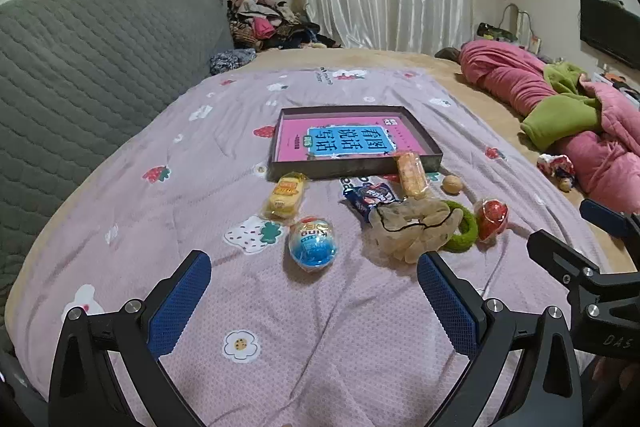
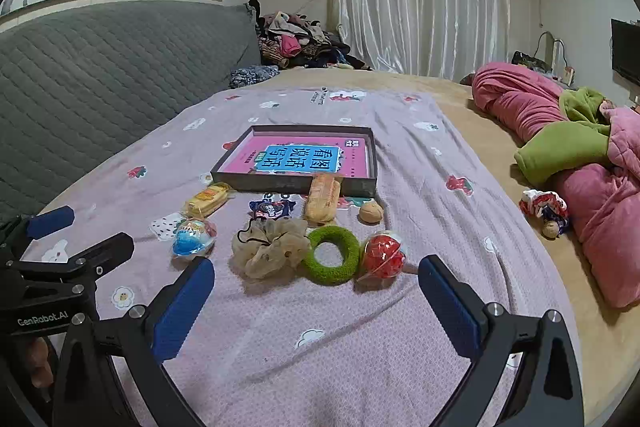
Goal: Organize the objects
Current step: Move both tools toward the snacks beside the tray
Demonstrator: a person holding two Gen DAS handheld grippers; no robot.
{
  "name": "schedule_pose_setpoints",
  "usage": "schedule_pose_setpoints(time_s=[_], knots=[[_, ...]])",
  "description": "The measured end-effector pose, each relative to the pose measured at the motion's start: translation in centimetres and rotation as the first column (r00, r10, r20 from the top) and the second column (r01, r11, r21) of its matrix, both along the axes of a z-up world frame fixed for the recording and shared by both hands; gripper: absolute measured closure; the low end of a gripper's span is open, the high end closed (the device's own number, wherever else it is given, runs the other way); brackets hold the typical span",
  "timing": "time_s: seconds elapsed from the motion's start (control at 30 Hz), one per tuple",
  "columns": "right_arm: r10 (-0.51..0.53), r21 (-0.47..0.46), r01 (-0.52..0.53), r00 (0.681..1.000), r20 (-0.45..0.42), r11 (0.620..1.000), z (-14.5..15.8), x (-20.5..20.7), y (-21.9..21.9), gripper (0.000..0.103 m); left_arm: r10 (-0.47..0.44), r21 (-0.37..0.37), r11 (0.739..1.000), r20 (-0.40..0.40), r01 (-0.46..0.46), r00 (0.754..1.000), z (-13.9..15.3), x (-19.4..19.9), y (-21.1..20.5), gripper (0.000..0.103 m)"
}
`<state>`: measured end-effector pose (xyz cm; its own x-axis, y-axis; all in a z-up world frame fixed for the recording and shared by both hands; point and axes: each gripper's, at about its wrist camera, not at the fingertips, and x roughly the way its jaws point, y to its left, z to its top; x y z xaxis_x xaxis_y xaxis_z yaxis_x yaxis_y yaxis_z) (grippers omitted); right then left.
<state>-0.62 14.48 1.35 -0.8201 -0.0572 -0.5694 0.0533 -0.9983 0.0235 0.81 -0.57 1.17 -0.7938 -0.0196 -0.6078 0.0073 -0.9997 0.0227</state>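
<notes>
Hovering low over the bed, both tools are spread wide and hold nothing: the left tool (image 1: 314,303) points at the blue egg-shaped toy (image 1: 313,243), and the right tool (image 2: 316,301) faces the green ring (image 2: 331,255). Little of the tidying looks done yet, to my eye. On the lilac bedspread (image 1: 280,327) sits a shallow dark tray (image 1: 276,155) with only a pink book (image 1: 348,139) lying flat inside it; everything else is loose on the cover just in front of the tray. A yellow snack packet (image 1: 283,198) lies to the left, a dark biscuit wrapper (image 1: 370,197) in the middle, and an orange snack packet (image 1: 411,174) leans with its far end against the tray's front wall. Nearer the tools, a beige scrunchie (image 2: 271,247) touches the green ring, and a red wrapped ball (image 2: 384,255) sits just beside the ring on the other side. A walnut (image 2: 371,213) rests near the tray's right corner. If the tray is where they belong, which I can only guess, nearly all of them remain to be moved.
</notes>
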Motion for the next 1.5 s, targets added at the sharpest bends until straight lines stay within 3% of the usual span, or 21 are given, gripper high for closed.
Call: schedule_pose_setpoints(time_s=[0.83,0.87,1.5], knots=[[0.001,0.023,-0.001,1.000,-0.005,1.000,0.1,0.6,-0.2,0.000,-0.013,-0.011,1.000,-0.006,0.013,1.000,-0.1,0.4,0.5,0.000],[0.001,0.024,-0.001,1.000,-0.006,1.000,0.1,0.6,-0.2,0.000,-0.052,-0.010,0.999,-0.008,0.052,0.999,-0.1,0.4,0.6,0.000],[0.005,0.038,-0.004,0.999,-0.045,0.999,1.5,1.1,-0.5,0.000,-0.084,0.013,0.996,-0.028,0.085,0.996,0.2,0.9,0.5,0.000]])
